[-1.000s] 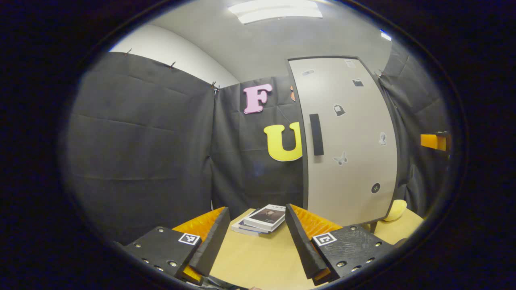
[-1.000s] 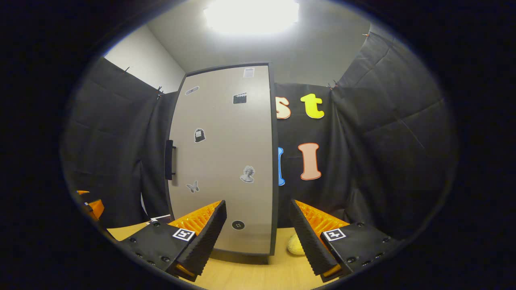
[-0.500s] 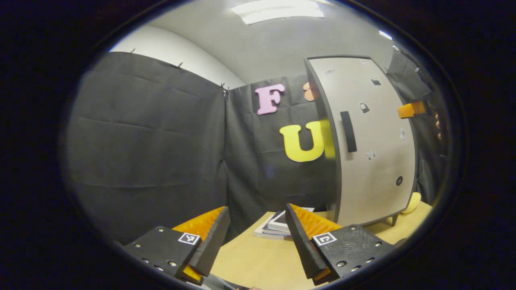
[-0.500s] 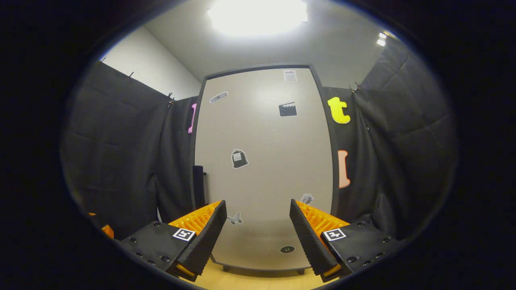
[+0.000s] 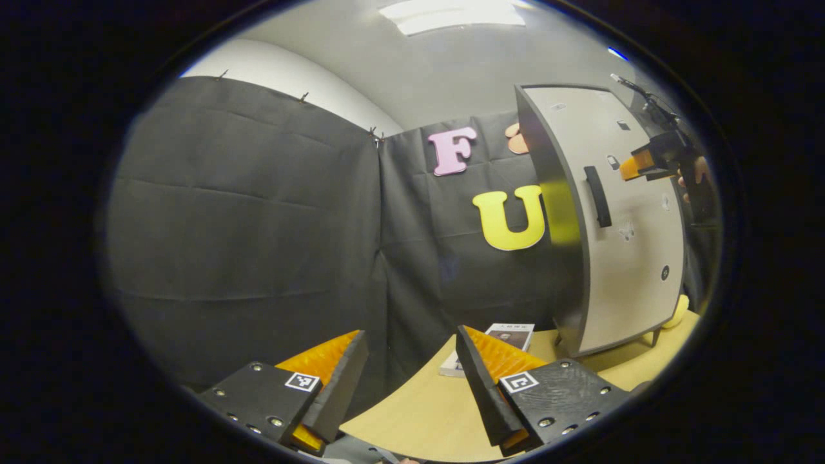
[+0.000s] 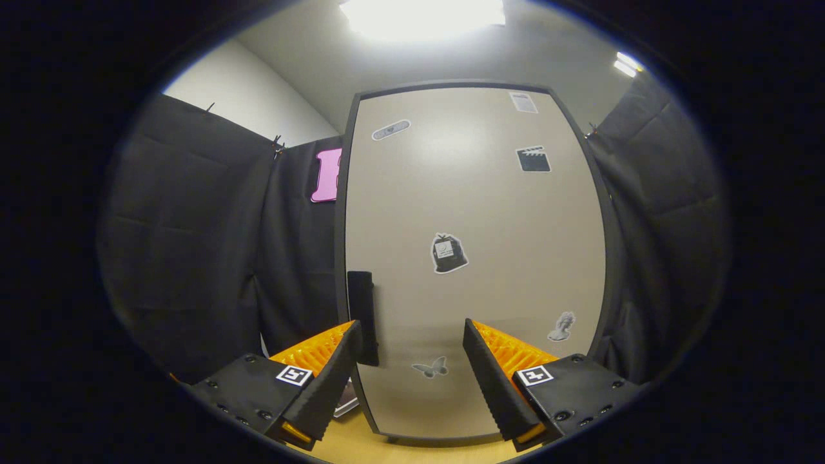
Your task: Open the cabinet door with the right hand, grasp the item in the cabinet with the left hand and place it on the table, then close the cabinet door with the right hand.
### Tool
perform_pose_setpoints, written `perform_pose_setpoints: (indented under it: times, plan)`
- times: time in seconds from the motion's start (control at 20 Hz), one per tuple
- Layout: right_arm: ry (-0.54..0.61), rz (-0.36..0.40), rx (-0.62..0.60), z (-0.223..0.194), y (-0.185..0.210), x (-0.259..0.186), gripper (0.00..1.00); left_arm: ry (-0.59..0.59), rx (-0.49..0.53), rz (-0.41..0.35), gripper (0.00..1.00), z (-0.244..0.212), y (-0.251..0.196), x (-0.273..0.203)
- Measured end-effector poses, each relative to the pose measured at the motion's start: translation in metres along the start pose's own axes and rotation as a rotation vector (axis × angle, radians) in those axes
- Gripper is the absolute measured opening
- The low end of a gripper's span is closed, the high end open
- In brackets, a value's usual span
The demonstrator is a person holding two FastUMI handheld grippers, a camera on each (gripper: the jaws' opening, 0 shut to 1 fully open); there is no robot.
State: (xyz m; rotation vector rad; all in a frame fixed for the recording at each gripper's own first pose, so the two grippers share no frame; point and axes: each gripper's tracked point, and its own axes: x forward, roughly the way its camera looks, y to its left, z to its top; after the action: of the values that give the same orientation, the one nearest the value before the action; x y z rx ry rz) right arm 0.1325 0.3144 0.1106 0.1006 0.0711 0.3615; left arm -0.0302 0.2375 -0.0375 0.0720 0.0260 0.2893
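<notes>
A tall beige cabinet [image 5: 635,225] stands on the table at the right of the left gripper view. Its door [image 6: 477,258] is closed and carries small stickers, so whatever is inside is hidden. The dark vertical handle [image 6: 362,316] sits at the door's left edge, also visible as the handle [image 5: 598,196]. My right gripper [image 6: 412,380] is open and faces the door close up, its left finger just beside the handle. That same right gripper [image 5: 641,162] hangs in a hand in front of the door at handle height. My left gripper [image 5: 409,380] is open and holds nothing, low over the table's near left.
A wooden table [image 5: 419,412] carries a small stack of books [image 5: 496,336] left of the cabinet. A yellow soft object [image 5: 677,310] lies by the cabinet's right foot. Black cloth walls close in the left and back.
My right gripper has risen and closed in on the door, and the handle now sits by its left finger. The left gripper has turned left, putting the cabinet farther right in its view.
</notes>
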Motion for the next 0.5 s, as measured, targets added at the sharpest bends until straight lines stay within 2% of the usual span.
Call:
perform_pose_setpoints:
  times: [0.05,0.1,0.2,0.5]
  plan:
    - [0.011,0.004,0.003,-0.002,0.006,0.007,0.99,0.005,-0.003,0.004,0.86,-0.005,0.006,0.002]
    - [0.018,0.007,0.002,-0.003,0.012,0.013,0.97,0.012,-0.006,0.007,0.83,-0.009,0.011,0.004]
    - [0.031,0.006,-0.008,-0.006,0.021,0.028,0.99,0.023,-0.012,0.015,0.86,-0.017,0.021,0.009]
    - [0.096,0.009,-0.031,-0.026,0.043,0.065,0.96,0.067,-0.021,0.039,0.84,-0.04,0.044,0.021]
